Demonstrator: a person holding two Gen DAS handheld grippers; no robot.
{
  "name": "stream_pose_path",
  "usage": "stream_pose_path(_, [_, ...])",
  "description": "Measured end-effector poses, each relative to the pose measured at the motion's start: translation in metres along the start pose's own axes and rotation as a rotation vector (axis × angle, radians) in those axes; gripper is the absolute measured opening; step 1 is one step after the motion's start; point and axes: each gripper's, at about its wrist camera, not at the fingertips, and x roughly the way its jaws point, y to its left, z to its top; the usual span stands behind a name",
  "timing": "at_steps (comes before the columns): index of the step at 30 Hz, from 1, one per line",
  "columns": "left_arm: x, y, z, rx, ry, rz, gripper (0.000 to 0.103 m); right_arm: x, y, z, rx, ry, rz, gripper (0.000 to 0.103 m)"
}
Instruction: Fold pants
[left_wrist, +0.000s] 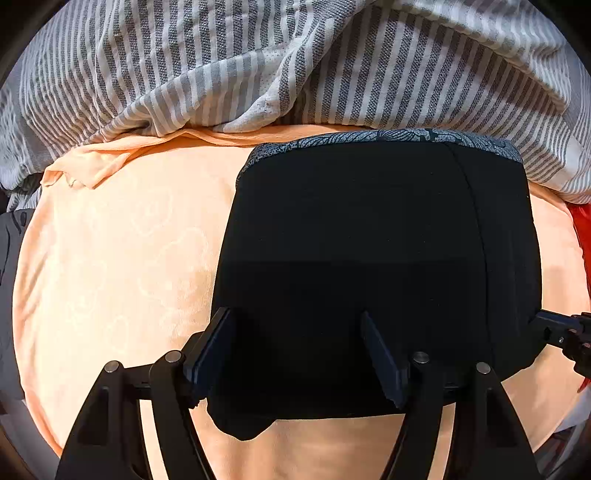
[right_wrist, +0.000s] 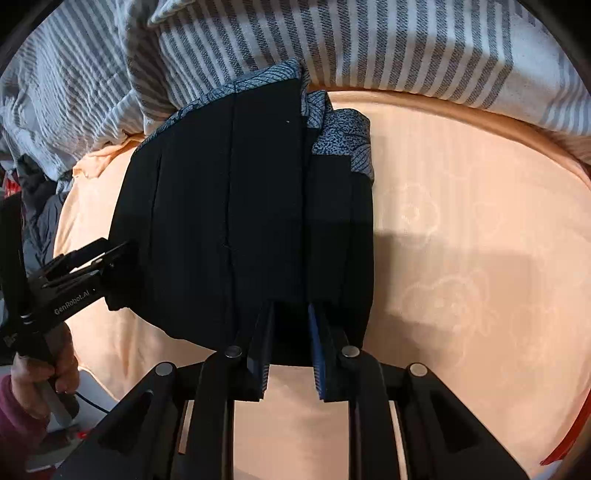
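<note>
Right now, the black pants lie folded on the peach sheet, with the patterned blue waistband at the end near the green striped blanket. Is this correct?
One detail is wrong: the striped blanket is grey and white, not green, as the left wrist view shows. The rest holds: the black pants lie folded on the peach sheet, and the patterned blue waistband is at the end near that blanket.

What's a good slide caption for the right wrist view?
Right gripper at the near edge of folded black pants on a peach sheet.

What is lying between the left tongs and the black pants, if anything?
Nothing visible. The left tongs stand open directly over the near edge of the folded black pants, which lie on the peach sheet.
</note>
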Motion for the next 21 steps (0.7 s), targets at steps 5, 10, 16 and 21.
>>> stream_pose_path(5, [0.001, 0.001, 0.002, 0.003, 0.002, 0.0, 0.073, -0.003, -0.002, 0.001, 0.011, 0.001, 0.003, 0.021])
stream_pose_path(10, [0.002, 0.006, 0.002, -0.025, 0.011, 0.022, 0.088, -0.002, -0.002, 0.001, 0.015, 0.0, 0.005, 0.021])
stream_pose_path(16, [0.006, 0.008, 0.004, -0.028, 0.008, 0.013, 0.088, 0.0, -0.001, 0.002, 0.017, 0.003, -0.001, 0.021])
stream_pose_path(21, [0.006, 0.011, 0.004, -0.038, 0.013, -0.001, 0.088, 0.0, -0.001, 0.003, 0.019, 0.005, -0.008, 0.021])
